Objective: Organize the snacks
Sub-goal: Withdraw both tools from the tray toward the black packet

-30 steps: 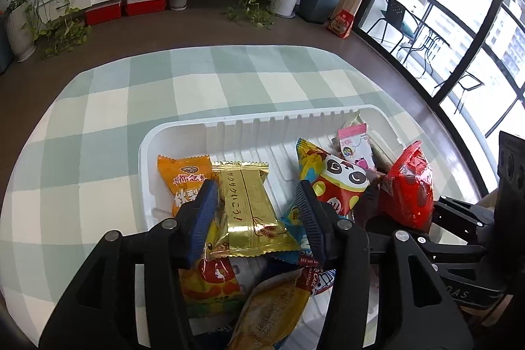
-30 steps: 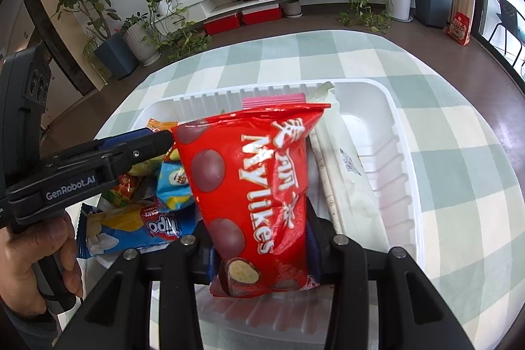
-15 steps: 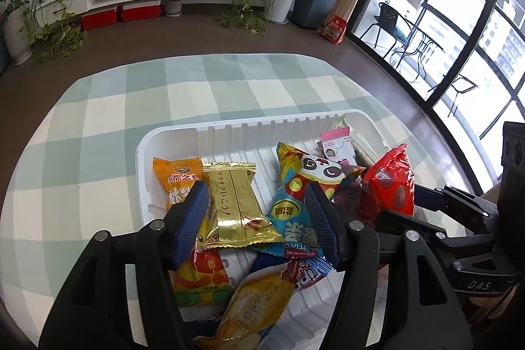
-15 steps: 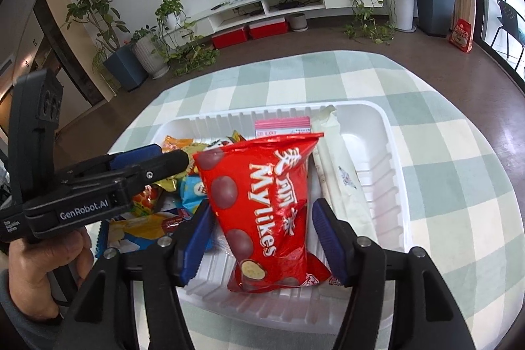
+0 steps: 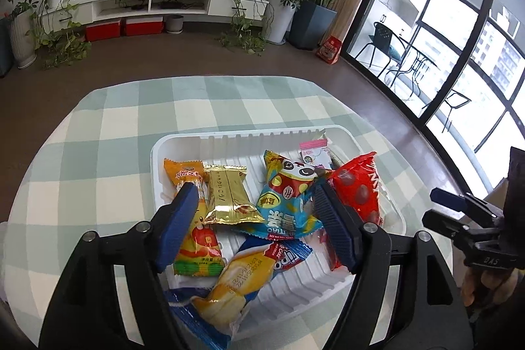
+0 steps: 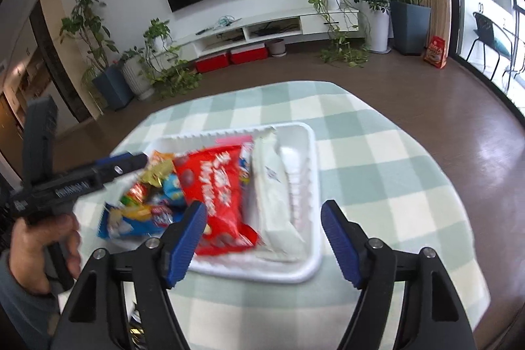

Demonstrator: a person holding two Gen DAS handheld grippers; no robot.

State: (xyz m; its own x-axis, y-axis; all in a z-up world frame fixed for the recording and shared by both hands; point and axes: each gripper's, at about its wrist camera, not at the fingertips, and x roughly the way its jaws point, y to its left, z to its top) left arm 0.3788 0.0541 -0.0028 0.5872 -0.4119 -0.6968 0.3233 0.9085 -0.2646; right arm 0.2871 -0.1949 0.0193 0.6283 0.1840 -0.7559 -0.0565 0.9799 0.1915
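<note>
A white ribbed tray point(image 5: 157, 153) point(image 6: 311, 153) on the checked tablecloth holds several snack packets. A red Mylikes bag point(image 6: 213, 192) point(image 5: 357, 189) lies in it beside a white packet point(image 6: 275, 199). A gold bar point(image 5: 228, 195), an orange packet point(image 5: 190, 212), a panda bag point(image 5: 288, 189) and a yellow-blue packet point(image 5: 236, 287) fill the left part. My left gripper point(image 5: 256, 225) is open and empty above the tray's near side. My right gripper point(image 6: 264, 240) is open and empty, raised over the tray's near edge.
The round table carries a green-and-white checked cloth point(image 5: 98, 153) point(image 6: 393, 186). The right gripper shows at the right of the left wrist view point(image 5: 472, 218); the left gripper and hand show at the left of the right wrist view point(image 6: 65, 182). Brown floor, plants and a TV cabinet lie beyond.
My right gripper opened and let go of the red Mylikes bag, which now lies in the tray. Both grippers have risen and drawn back from the tray.
</note>
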